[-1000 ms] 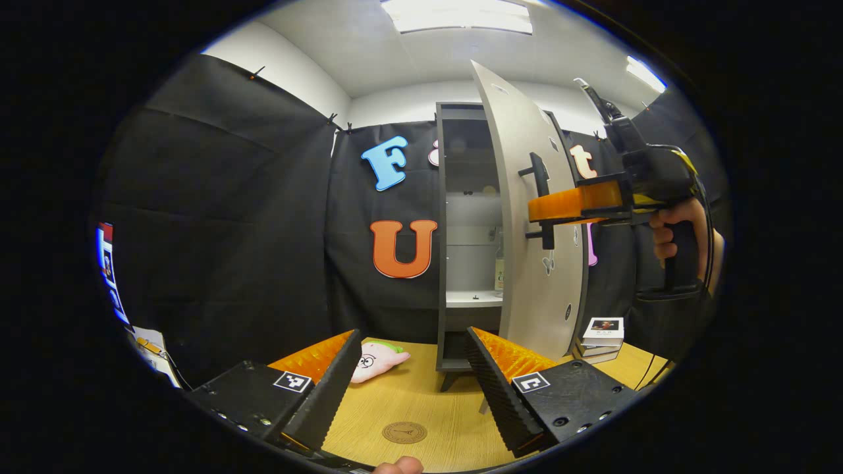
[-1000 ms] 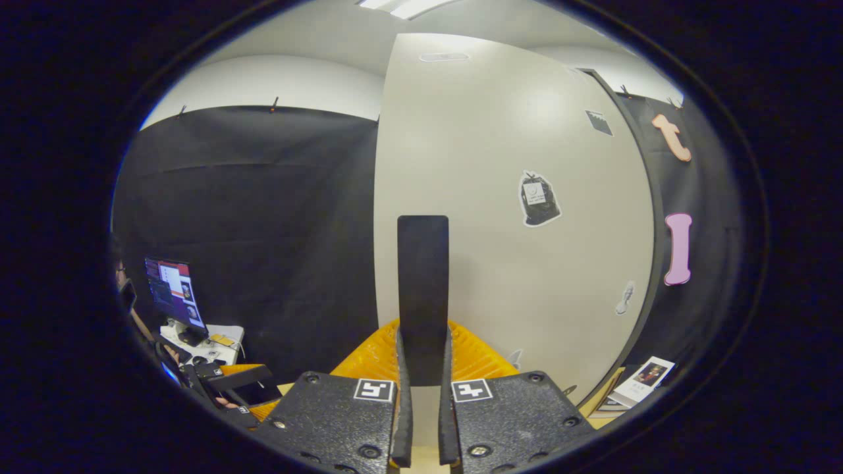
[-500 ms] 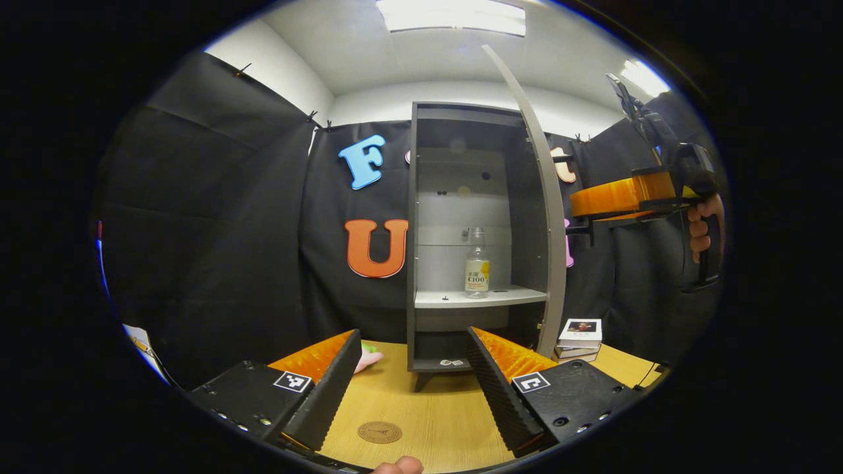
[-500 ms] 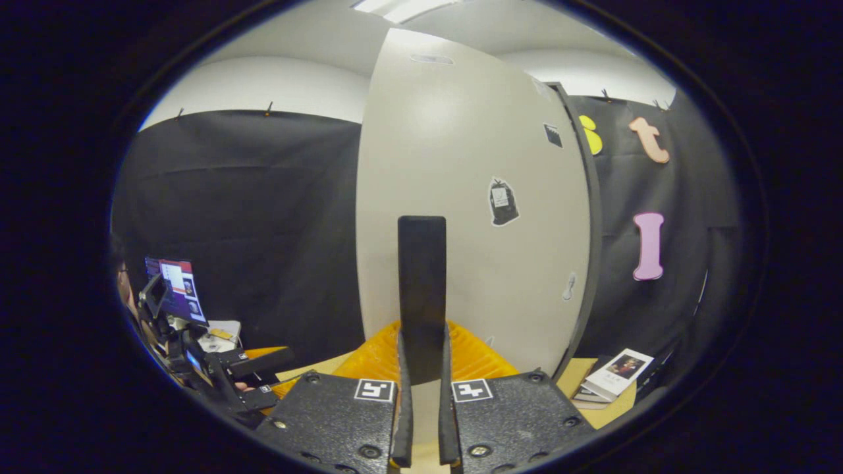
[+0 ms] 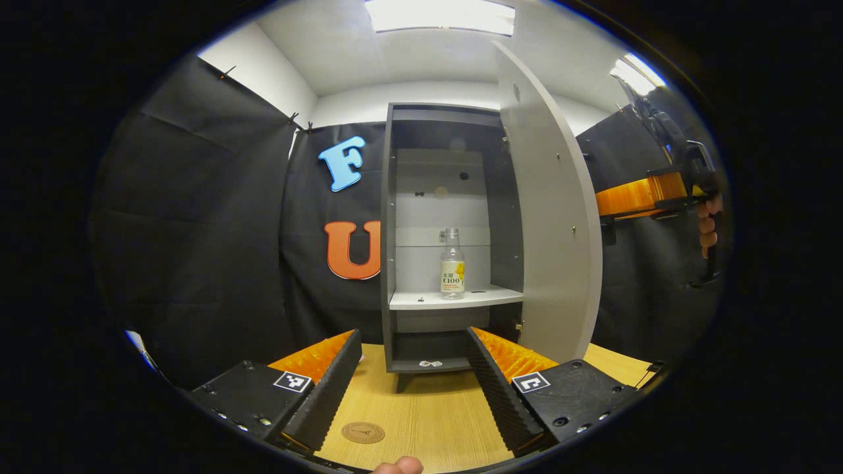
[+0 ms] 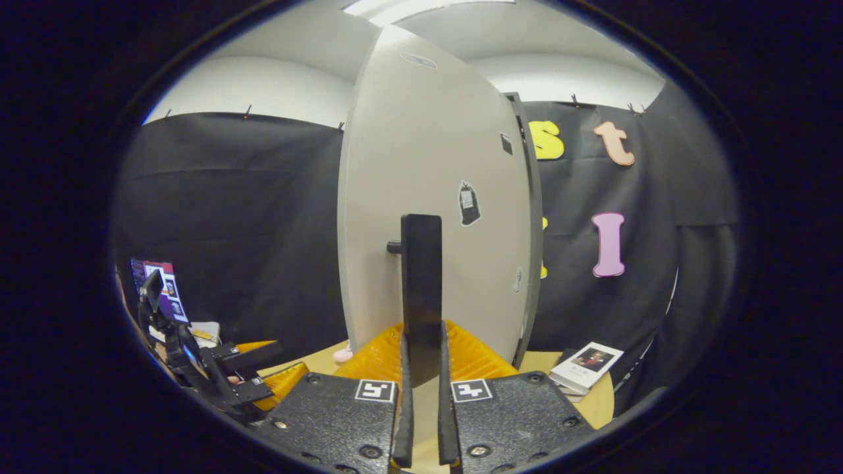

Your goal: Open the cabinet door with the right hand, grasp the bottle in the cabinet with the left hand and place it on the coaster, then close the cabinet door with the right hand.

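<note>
The open cabinet door (image 5: 550, 217) hides the right gripper's fingers.

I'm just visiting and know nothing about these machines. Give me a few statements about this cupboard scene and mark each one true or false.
1. The cabinet door stands open. True.
2. The bottle lies on its side on the table. False: it stands upright on a shelf inside the cabinet.
3. The right gripper is closed on the door handle. True.
4. The left gripper is holding the bottle. False: its fingers are spread apart with nothing between them, well short of the cabinet.
5. The round coaster lies on the wooden table with nothing on it. True.
</note>
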The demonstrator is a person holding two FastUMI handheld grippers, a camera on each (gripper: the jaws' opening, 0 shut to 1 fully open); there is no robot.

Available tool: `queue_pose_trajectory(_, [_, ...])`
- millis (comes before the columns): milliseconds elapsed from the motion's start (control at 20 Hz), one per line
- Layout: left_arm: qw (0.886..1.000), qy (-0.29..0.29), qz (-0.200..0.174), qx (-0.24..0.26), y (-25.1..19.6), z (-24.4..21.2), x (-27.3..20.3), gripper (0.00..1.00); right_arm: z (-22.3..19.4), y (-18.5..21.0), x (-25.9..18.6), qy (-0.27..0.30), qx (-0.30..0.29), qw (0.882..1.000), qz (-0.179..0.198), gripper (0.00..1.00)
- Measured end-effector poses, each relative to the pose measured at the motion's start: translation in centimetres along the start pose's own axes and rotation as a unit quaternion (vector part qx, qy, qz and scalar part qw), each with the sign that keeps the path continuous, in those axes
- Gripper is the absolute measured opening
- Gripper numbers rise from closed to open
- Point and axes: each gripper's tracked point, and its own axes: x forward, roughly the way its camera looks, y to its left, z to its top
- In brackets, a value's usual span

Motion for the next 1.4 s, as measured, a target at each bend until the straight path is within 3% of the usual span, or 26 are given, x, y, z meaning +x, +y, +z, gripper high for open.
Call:
queue_pose_trajectory(300, [1.000,-0.002,-0.019,0.006,-2.2,0.1,-0.1,0.95,0.1,-3.6,-1.8,-0.007,-0.002,0.998,-0.065,0.17])
queue_pose_trajectory(850, [0.999,0.000,-0.037,0.014,-3.9,0.1,0.1,0.95,0.1,-10.6,-4.2,-0.012,0.001,0.985,-0.173,0.05])
queue_pose_trajectory(1050, [0.999,0.004,-0.039,0.021,-4.1,-0.2,0.4,0.95,0.4,-10.2,-3.8,-0.015,0.018,0.989,-0.147,0.04])
queue_pose_trajectory(1200, [0.999,0.002,-0.033,0.025,-3.7,-0.2,0.4,0.95,0.4,-10.7,-3.7,-0.014,-0.013,0.987,-0.158,0.04])
queue_pose_trajectory(1250, [0.999,0.002,-0.031,0.025,-3.6,-0.3,0.5,1.00,0.4,-10.8,-3.7,-0.016,-0.016,0.987,-0.162,0.04])
queue_pose_trajectory(1400, [0.999,0.002,-0.021,0.025,-3.2,-0.3,0.4,0.96,0.0,-10.5,-3.6,-0.019,0.003,0.988,-0.152,0.04])
